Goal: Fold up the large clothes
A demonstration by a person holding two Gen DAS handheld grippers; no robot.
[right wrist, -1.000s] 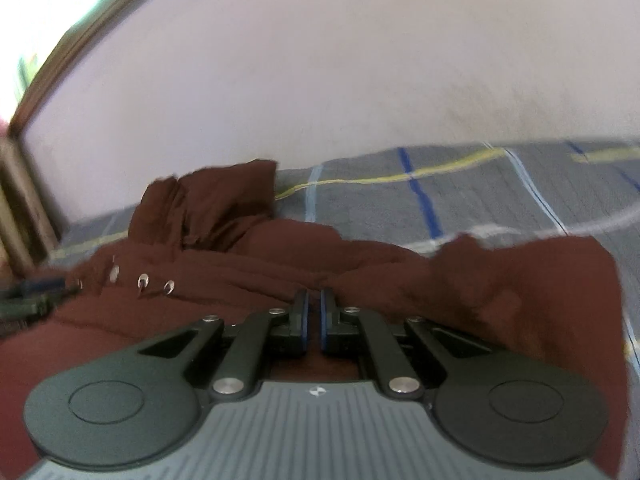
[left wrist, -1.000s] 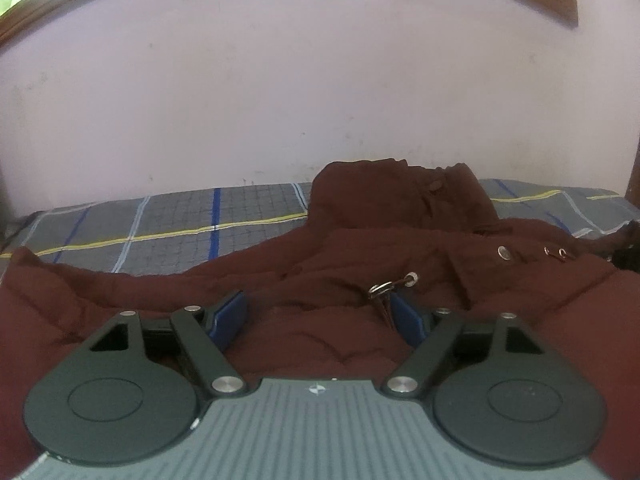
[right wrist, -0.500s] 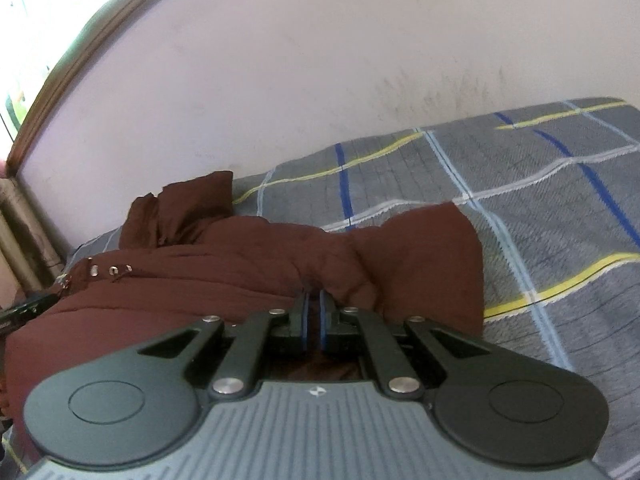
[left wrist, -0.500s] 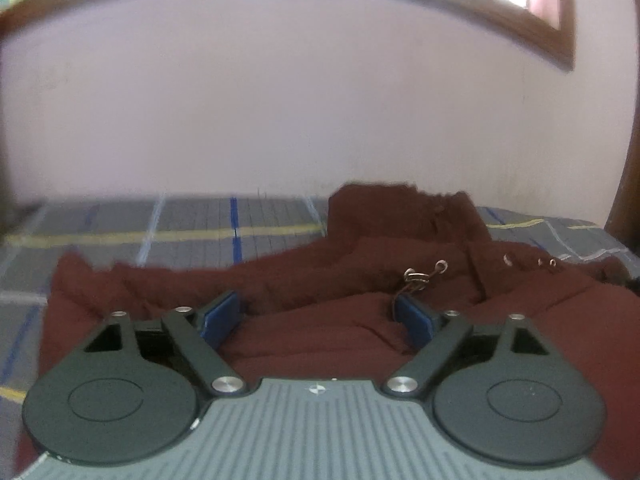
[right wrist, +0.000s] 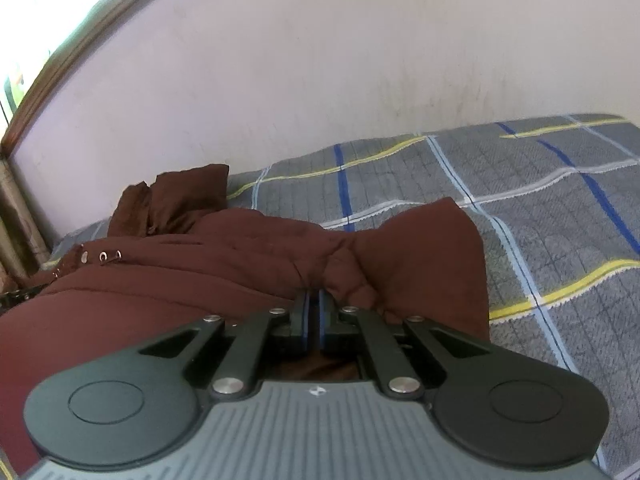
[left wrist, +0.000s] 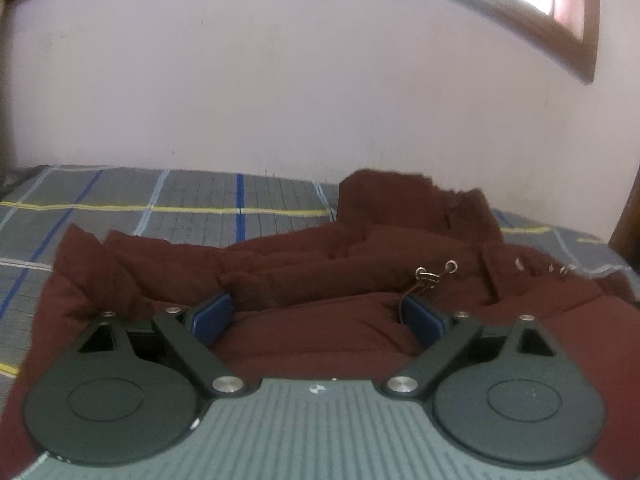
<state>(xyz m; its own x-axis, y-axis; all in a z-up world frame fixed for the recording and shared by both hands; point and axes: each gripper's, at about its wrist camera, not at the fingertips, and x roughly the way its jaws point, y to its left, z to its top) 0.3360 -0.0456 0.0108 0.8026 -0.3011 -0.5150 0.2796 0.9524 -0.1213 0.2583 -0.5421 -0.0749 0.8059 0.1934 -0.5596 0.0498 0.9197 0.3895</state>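
Note:
A dark maroon padded jacket (left wrist: 320, 280) lies spread on a grey plaid bed; it also shows in the right wrist view (right wrist: 240, 256). Its hood (left wrist: 400, 200) bunches up at the far side by the wall. My left gripper (left wrist: 318, 316) is open, its blue pads wide apart over the jacket's body, next to a drawcord with metal toggle (left wrist: 430, 274). My right gripper (right wrist: 314, 312) is shut on a gathered fold of the jacket by its sleeve (right wrist: 424, 248).
The grey bedsheet (right wrist: 540, 200) with blue, white and yellow lines extends to the right and far side. A pale pink wall (left wrist: 320, 80) stands right behind the bed. A wooden window frame (left wrist: 576, 40) is above; a wooden post (right wrist: 16, 216) stands at the left.
Both views have swung outward. The right gripper has pulled the jacket's sleeve area, so more bare bedsheet shows on its right. The left gripper stays open over the jacket.

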